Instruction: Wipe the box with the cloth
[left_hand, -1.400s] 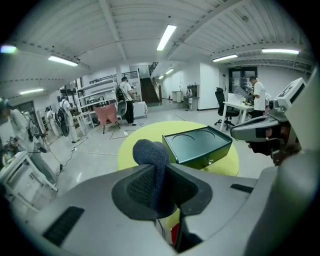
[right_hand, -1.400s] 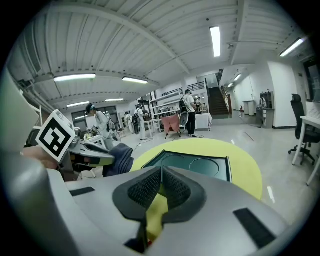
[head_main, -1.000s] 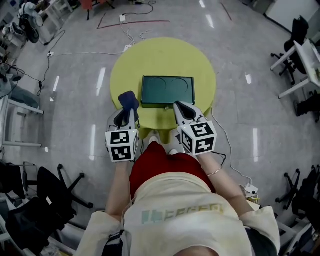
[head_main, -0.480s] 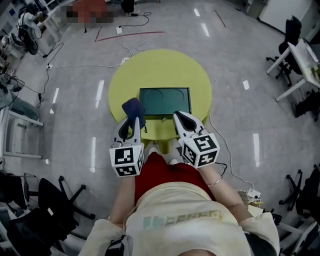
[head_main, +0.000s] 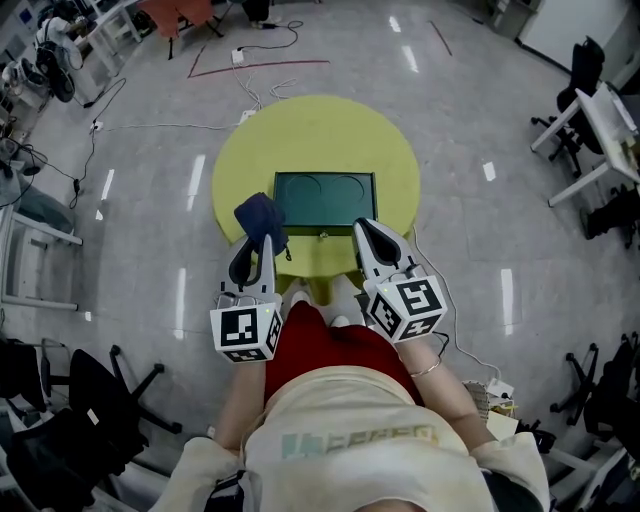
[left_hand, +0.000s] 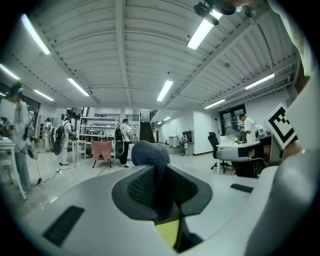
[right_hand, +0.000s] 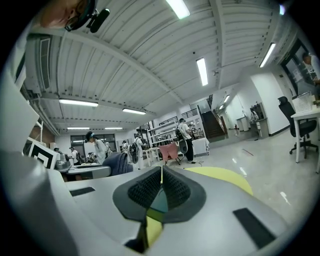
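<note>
A dark green flat box (head_main: 325, 196) lies in the middle of a round yellow table (head_main: 300, 130). My left gripper (head_main: 263, 238) is at the table's near left, beside the box's near left corner, shut on a dark blue cloth (head_main: 259, 214) that bulges out past its tips. In the left gripper view the cloth (left_hand: 149, 154) fills the gap of the left gripper (left_hand: 161, 174). My right gripper (head_main: 366, 231) hovers at the box's near right corner. In its own view the right gripper (right_hand: 161, 175) has its jaws pressed together with nothing between them.
Cables (head_main: 250, 60) trail over the grey floor beyond the table. Office chairs (head_main: 95, 385) stand at the left, desks and chairs (head_main: 595, 110) at the right. People (left_hand: 121, 140) stand far off by shelves. Both gripper views point upward at the ceiling.
Both grippers have drawn slightly back toward the person and the head view has shifted. The cloth stays in the left gripper beside the box.
</note>
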